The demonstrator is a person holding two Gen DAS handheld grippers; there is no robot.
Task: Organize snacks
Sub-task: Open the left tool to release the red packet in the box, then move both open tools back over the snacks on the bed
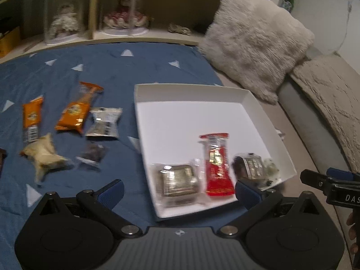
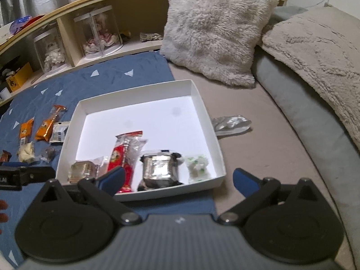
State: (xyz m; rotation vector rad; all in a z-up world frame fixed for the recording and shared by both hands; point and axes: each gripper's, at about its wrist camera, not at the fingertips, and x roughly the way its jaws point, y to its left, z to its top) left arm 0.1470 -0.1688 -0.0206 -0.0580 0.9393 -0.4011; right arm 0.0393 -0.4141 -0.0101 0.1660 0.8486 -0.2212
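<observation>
A white shallow box (image 1: 191,95) (image 2: 203,112) lies on the bed. In its near part lie a red snack packet (image 1: 217,171) (image 2: 122,157), a silver-wrapped snack (image 1: 178,180) (image 2: 82,171), a dark silver packet (image 1: 249,168) (image 2: 158,167) and a white-green candy (image 2: 198,165). Loose snacks lie left of the box on the blue blanket: two orange bars (image 1: 75,112) (image 1: 31,118), a silver packet (image 1: 104,123), a cream packet (image 1: 43,155) and a dark candy (image 1: 93,155). My left gripper (image 1: 180,193) is open and empty, over the box's near edge. My right gripper (image 2: 177,180) is open and empty at the box's near right corner.
A silver wrapper (image 2: 230,124) lies on the grey sheet right of the box. A fluffy cream pillow (image 1: 254,38) (image 2: 216,29) and a beige blanket (image 2: 315,51) lie behind and to the right. A wooden shelf (image 1: 94,9) with doll cases runs along the back.
</observation>
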